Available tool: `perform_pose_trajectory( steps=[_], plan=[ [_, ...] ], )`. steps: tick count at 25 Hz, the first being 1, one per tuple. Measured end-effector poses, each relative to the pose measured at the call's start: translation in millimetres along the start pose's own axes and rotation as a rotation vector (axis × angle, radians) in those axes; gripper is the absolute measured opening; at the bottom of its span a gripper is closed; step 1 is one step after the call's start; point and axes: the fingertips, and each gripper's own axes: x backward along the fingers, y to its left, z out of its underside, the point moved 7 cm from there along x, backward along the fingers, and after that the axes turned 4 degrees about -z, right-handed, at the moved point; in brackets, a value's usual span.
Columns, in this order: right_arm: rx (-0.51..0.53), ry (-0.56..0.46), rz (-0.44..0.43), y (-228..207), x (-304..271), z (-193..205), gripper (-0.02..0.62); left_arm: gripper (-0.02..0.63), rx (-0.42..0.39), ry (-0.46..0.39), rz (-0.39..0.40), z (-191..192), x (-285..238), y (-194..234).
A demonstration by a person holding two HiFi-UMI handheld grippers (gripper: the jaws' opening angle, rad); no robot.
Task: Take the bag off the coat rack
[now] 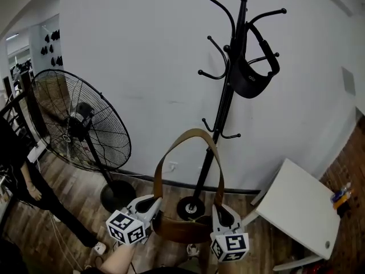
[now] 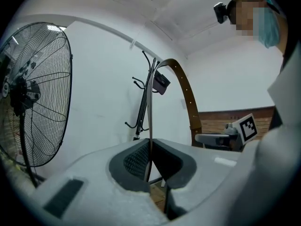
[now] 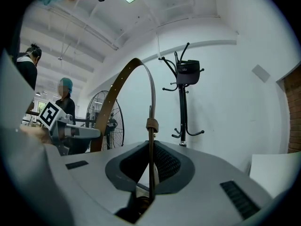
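A brown leather bag (image 1: 179,228) hangs low between my two grippers, away from the black coat rack (image 1: 227,101) that stands behind it against the white wall. Its strap (image 1: 191,133) arches up in a loop. My left gripper (image 1: 155,206) is shut on the strap's left end, which runs edge-on between the jaws (image 2: 149,166). The right gripper (image 1: 220,213) is shut on the strap's right end (image 3: 150,173), just below a leather keeper loop (image 3: 151,125). A black bag (image 1: 251,77) still hangs from the rack's upper hooks.
A large black floor fan (image 1: 80,125) stands left of the rack. A white table (image 1: 299,207) sits at the right, near a brick wall. A person in dark clothes (image 1: 23,178) stands at the far left. The floor is wood.
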Motion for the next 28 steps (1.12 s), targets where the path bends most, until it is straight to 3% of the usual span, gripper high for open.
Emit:
perform_pose_trajectory(
  steps=[9, 28],
  plan=[
    [0.006, 0.047, 0.009, 8, 12, 16, 0.028, 0.017, 0.03, 0.029, 0.007, 17, 7, -4],
    [0.024, 0.041, 0.011, -6, 13, 8, 0.028, 0.017, 0.038, 0.016, 0.01, 12, -6, -9]
  ],
)
